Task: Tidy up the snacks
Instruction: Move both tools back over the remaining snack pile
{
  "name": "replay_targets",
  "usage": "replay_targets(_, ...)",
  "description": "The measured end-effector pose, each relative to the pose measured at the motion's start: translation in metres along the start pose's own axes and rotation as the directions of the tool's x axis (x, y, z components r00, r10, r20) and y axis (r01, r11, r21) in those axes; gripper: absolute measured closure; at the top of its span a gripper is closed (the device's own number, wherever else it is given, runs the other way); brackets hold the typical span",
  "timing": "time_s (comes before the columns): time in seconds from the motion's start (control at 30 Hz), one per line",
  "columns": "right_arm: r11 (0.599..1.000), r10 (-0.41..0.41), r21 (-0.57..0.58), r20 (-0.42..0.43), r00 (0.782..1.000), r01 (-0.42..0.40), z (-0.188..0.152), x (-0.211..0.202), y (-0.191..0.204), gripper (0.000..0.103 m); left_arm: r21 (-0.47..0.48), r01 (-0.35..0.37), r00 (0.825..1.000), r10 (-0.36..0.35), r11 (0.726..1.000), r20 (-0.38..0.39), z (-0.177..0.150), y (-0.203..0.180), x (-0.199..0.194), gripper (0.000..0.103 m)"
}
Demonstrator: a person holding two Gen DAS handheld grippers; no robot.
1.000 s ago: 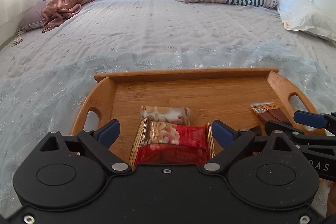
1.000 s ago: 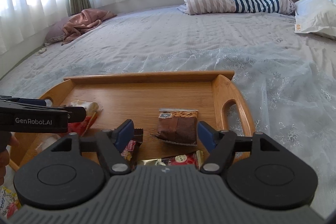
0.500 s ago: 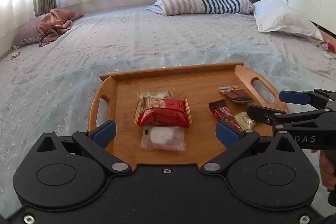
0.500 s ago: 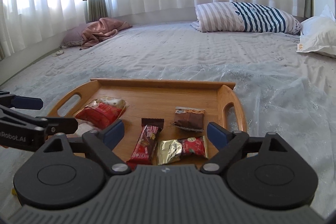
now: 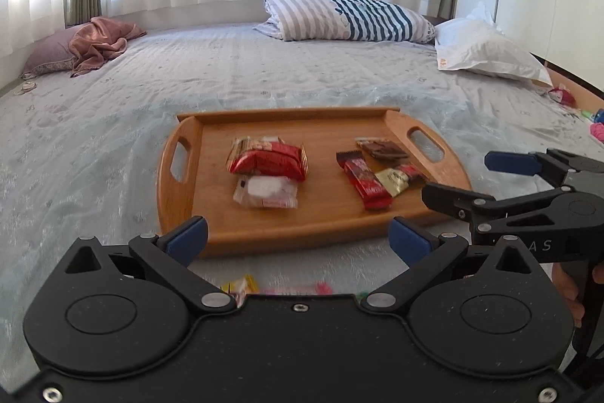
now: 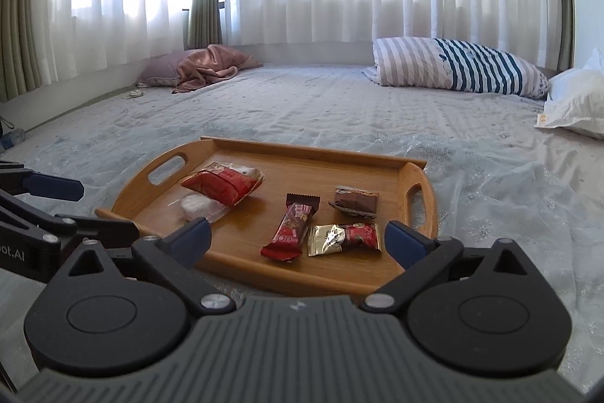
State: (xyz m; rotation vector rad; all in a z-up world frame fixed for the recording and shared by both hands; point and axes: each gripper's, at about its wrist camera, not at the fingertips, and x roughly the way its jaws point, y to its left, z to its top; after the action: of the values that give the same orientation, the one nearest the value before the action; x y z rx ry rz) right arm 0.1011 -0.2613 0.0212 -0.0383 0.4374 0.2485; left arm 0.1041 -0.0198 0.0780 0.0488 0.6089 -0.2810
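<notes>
Wooden tray (image 5: 181, 210) on the bed (image 5: 264, 70), near its front edge. Contents, left half: red snack pack (image 5: 268, 159) lying over a pale wrapper; clear pack with white cake (image 5: 264, 191) just in front of it. Right half: red bar (image 6: 290, 231); gold-and-red candy (image 6: 341, 238) touching the bar's side; brown wafer pack (image 6: 355, 203) toward the right handle. More wrappers (image 5: 241, 286) on the bed at the tray's front edge, blurred. Left tongs (image 5: 298, 237): spread wide, grasping nothing. Right tongs (image 6: 298, 238): jaws opening, nothing between them.
</notes>
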Motion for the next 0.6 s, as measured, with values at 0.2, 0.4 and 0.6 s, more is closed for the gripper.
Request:
replay_targets(0.2, 0.998, -0.018, -0.066, 0.023, 1.0, 0.02, -0.017, -0.016, 0.015, 0.0, -0.003, -0.005, 1.0, 0.005, 1.0, 0.021, -0.025, -0.002, -0.014, 0.001)
replay_targets(0.4, 0.998, -0.024, -0.065, 0.024, 0.999, 0.025, -0.033, -0.025, 0.027, 0.0, -0.031, -0.015, 1.0, 0.016, 0.999, 0.019, -0.041, 0.004, -0.02, 0.001)
replay_targets(0.6, 0.998, -0.031, -0.056, 0.004, 0.999, 0.032, -0.045, -0.028, 0.031, 0.0, -0.048, -0.058, 0.998, 0.059, 0.997, 0.031, -0.051, 0.013, -0.025, 0.001)
